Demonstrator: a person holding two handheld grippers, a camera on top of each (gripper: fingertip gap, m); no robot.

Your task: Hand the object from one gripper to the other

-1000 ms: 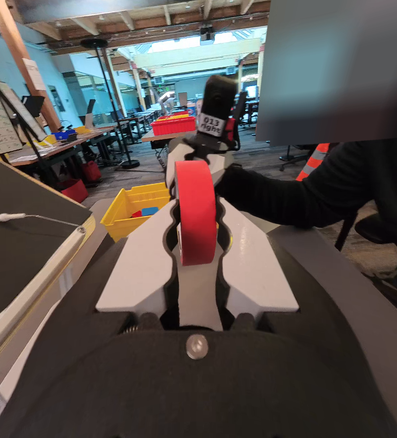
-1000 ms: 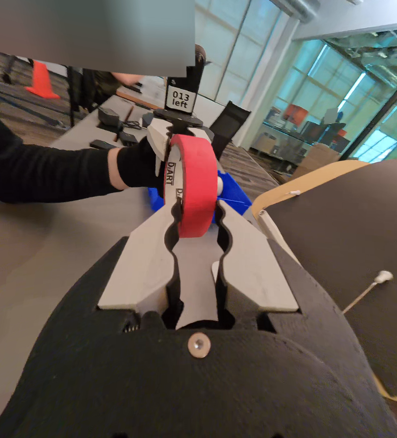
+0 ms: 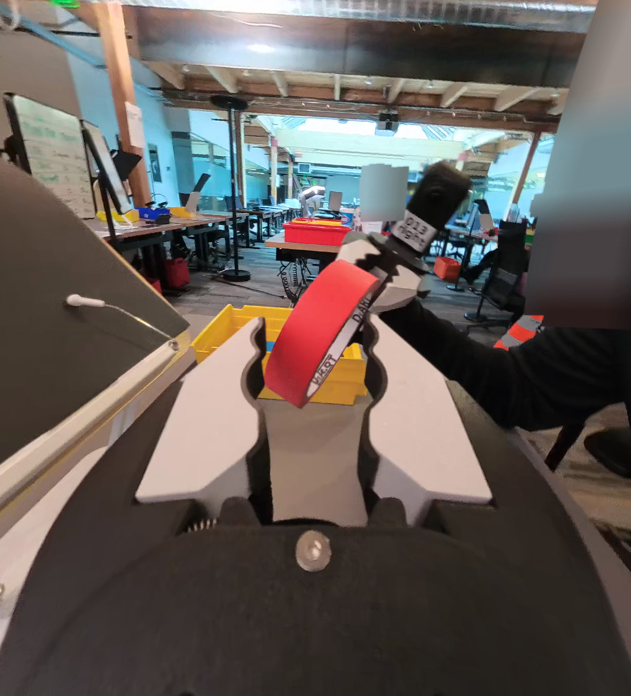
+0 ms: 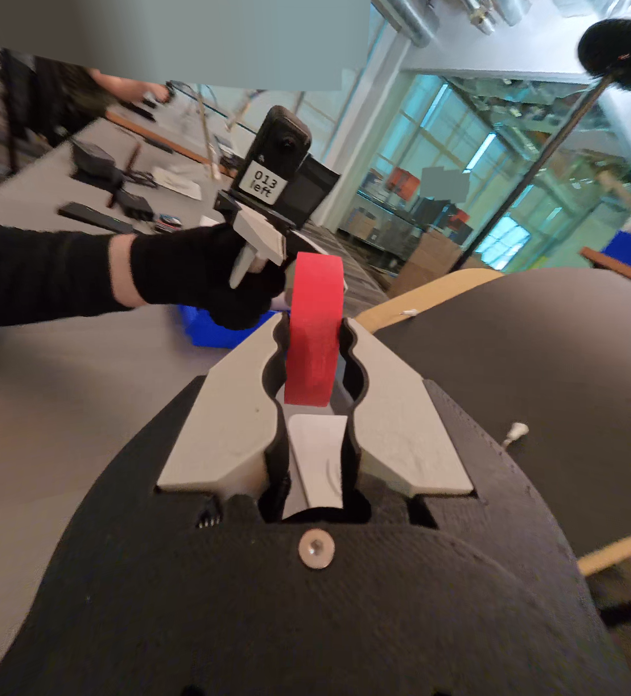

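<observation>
A second ago both tools were pinched on the red tape roll [image 4: 314,331] at once, nose to nose. Now the left tool [image 3: 314,361] has let go: in its own view its two pale fingers stand spread with clear gaps on either side of the roll, which tilts across the opening without touching them. The right tool [image 4: 314,339] has the roll clamped edge-on between its fingers, the band standing upright in the scalloped notches. Seen from the left wrist, the right tool [image 3: 382,286] has also swung off to one side, carrying the roll at a slant. From the right wrist, the left tool [image 4: 265,244] sits back and to the side, in a black-gloved hand [image 4: 201,275].

To my eye the handover itself is done; the roll now belongs to the right side, and what is left is only to draw the two apart.

Counting: one roll of tape, two tools, one camera on top of each. One yellow bin [image 3: 227,339] lies on the bench [image 4: 61,376] beyond the left tool, and one blue bin [image 4: 208,331] beyond the right tool. One red bin [image 3: 314,233] sits on a far table.
</observation>
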